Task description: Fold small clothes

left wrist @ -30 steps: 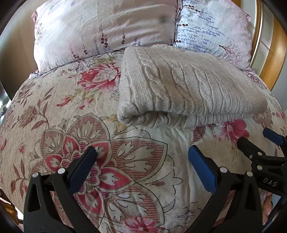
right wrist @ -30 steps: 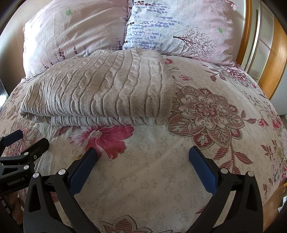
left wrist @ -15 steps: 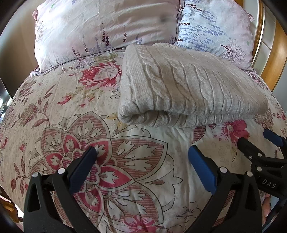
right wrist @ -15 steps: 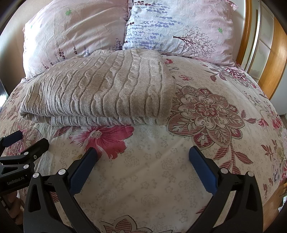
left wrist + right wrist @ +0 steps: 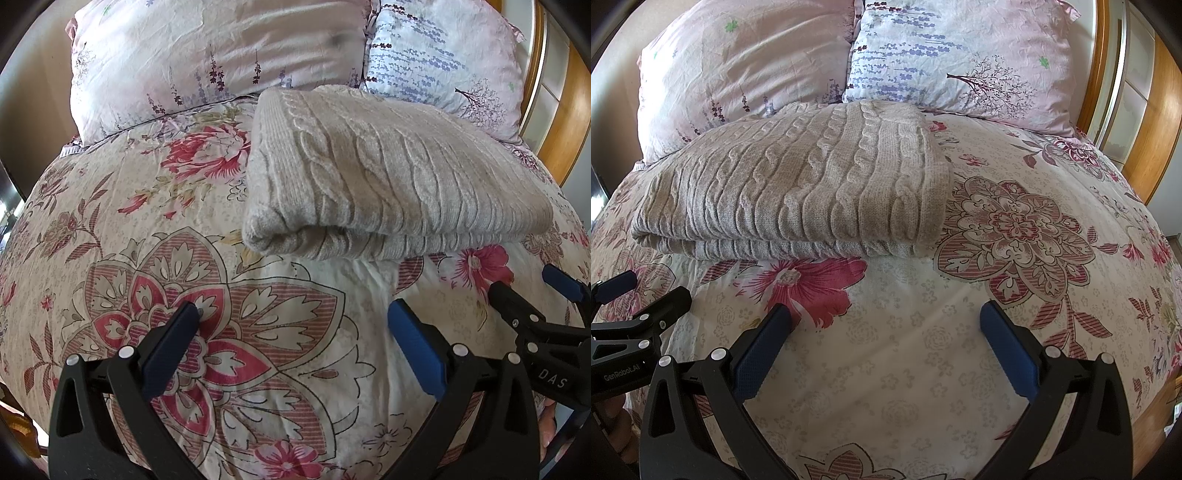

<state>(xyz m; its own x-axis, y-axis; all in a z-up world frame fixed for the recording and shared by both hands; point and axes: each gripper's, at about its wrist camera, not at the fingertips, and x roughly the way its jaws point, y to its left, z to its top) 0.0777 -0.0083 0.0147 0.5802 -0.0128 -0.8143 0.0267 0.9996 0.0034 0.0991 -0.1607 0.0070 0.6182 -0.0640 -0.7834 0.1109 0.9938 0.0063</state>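
Observation:
A beige cable-knit sweater lies folded into a thick rectangle on the floral bed cover, its far edge against the pillows. It also shows in the right wrist view. My left gripper is open and empty, hovering over the cover in front of the sweater's left corner. My right gripper is open and empty, in front of the sweater's right corner. The right gripper shows at the right edge of the left wrist view, and the left gripper at the left edge of the right wrist view.
A pink pillow and a lilac-print pillow stand behind the sweater. A wooden bed frame runs along the right side. The cover extends right of the sweater.
The left wrist view has shifted slightly, so the sweater sits a little lower in frame. The sweater and the right gripper have not moved. Both grippers stay open.

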